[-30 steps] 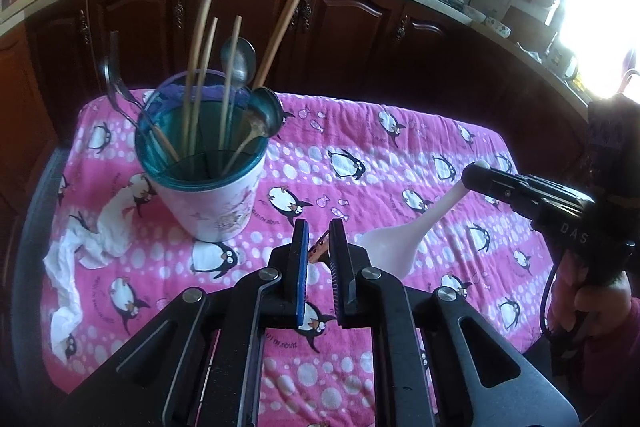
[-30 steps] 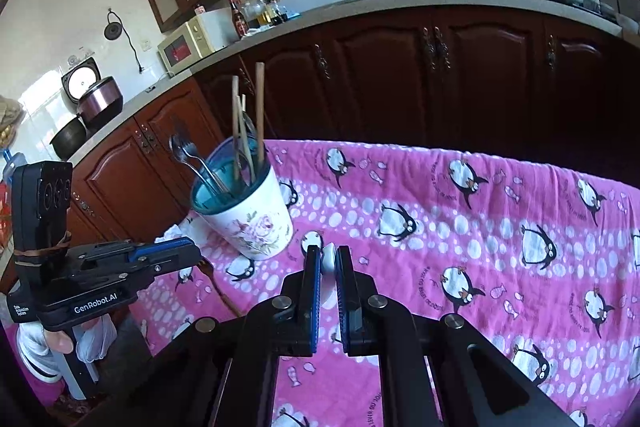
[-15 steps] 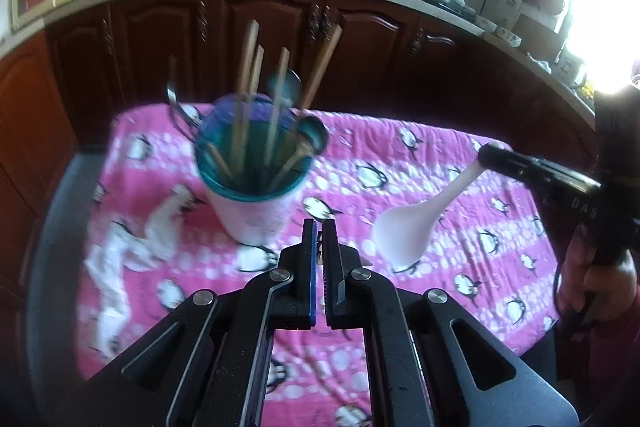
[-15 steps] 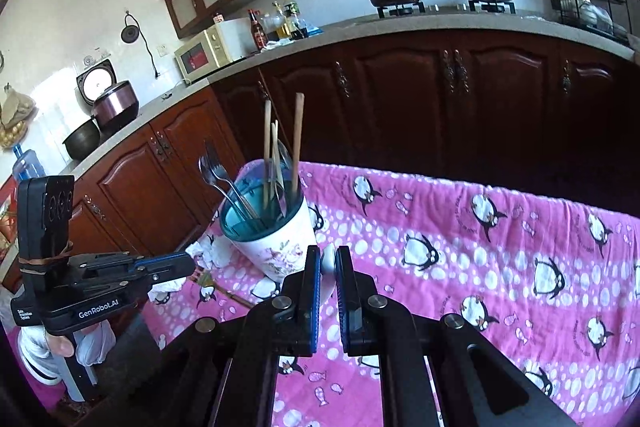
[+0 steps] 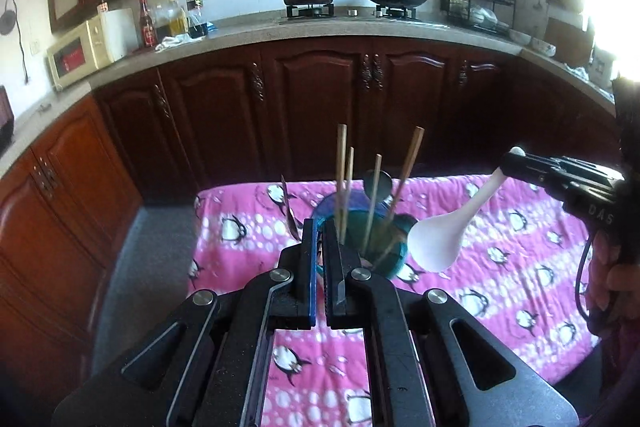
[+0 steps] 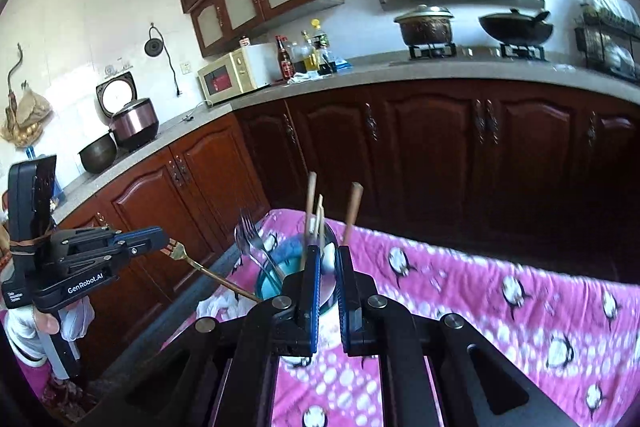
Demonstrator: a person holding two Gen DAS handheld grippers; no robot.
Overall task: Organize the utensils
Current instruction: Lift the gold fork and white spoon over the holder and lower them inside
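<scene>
Both grippers are riding higher than a second ago, and the table is sitting lower in each view with more of the kitchen counter showing. Over that second the left gripper (image 5: 319,227) has been closing; its jaws are now pinching a gold fork (image 6: 188,259), which the right wrist view shows sticking out beyond the blue fingertips (image 6: 152,235) by its tines, its handle running down toward the cloth. In its own view only a sliver is showing in the narrow gap between the jaws. Off to its right, the right gripper (image 5: 510,159) is clamping the handle end of a white spoon (image 5: 440,241), whose bowl is hanging just beside the utensil holder (image 5: 394,259). That holder is standing directly ahead of and below both grippers on the pink penguin cloth (image 5: 500,267), with wooden chopsticks (image 5: 341,167) and metal forks (image 6: 250,239) standing in it. A crumpled white tissue (image 6: 218,307) is lying left of the holder.
</scene>
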